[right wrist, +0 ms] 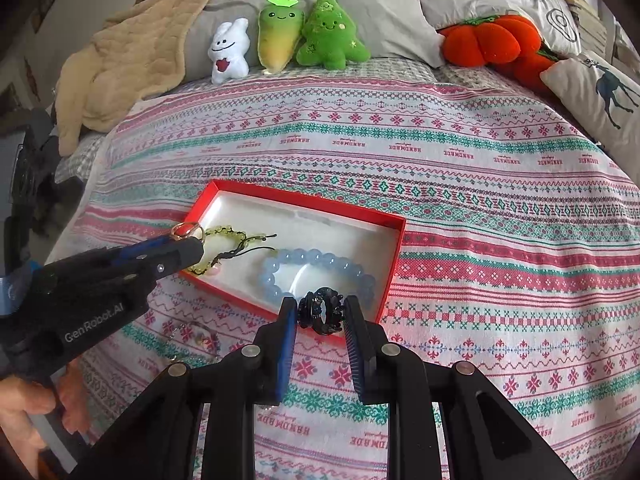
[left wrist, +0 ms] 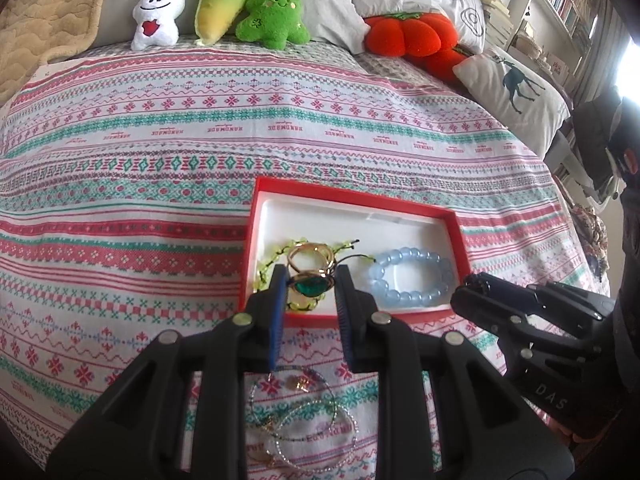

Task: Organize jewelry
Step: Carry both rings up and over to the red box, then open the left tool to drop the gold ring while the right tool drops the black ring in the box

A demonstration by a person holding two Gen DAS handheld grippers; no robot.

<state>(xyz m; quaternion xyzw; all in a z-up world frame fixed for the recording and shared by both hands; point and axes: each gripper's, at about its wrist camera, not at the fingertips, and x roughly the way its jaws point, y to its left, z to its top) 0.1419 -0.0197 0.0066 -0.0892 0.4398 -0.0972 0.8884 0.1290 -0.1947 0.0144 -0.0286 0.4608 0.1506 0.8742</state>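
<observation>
Gold-toned rings with a green oval stone [left wrist: 309, 285] sit clamped in the left tongs [left wrist: 311, 285], above the near-left corner of the red cardboard box with a white lining [left wrist: 352, 200]. Right tongs [right wrist: 321, 314] are clamped on 1 black beaded ring [right wrist: 321, 312] over the box's near rim. Ahead of both tongs, inside the box, lie 1 pale-blue bead bracelet [right wrist: 316, 272] and 1 yellow-green bead bracelet [right wrist: 230, 236]; its far half is bare. Thin hoop bangles [left wrist: 304, 428] rest on the patterned bedspread [left wrist: 160, 160] under the left tongs.
</observation>
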